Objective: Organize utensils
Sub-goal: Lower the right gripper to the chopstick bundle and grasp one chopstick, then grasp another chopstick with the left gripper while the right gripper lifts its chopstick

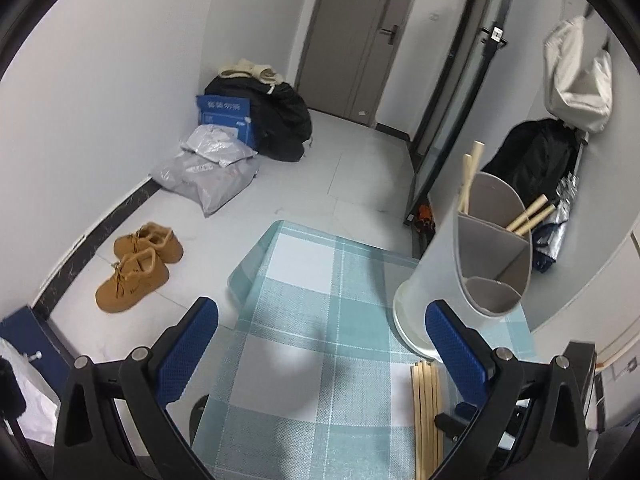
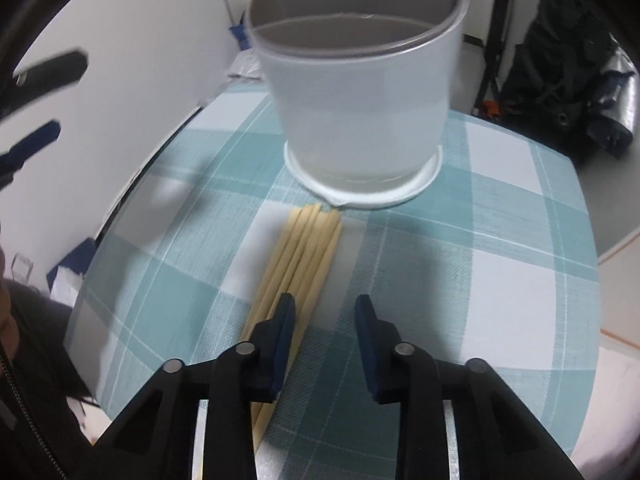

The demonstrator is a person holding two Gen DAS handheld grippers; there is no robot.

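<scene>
A bundle of several wooden chopsticks (image 2: 308, 248) lies on the teal checked tablecloth (image 2: 500, 240), pointing at a white utensil holder (image 2: 360, 112) with grey dividers. My right gripper (image 2: 324, 300) hovers low over the near end of the bundle. Its jaws stand narrowly apart, the left finger over the sticks and cloth showing in the gap. In the left wrist view the holder (image 1: 436, 272) stands at the right with wooden sticks (image 1: 528, 212) in its far compartments. The loose chopsticks (image 1: 428, 400) lie beside my left gripper (image 1: 320, 308), which is wide open and holds nothing.
The table's far edge (image 1: 320, 232) drops to a tiled floor with tan shoes (image 1: 140, 260), grey plastic bags (image 1: 208, 176) and a black bag (image 1: 280, 120). A dark backpack (image 2: 560, 60) sits behind the holder. The left gripper's fingers (image 2: 36, 140) show at the right view's left edge.
</scene>
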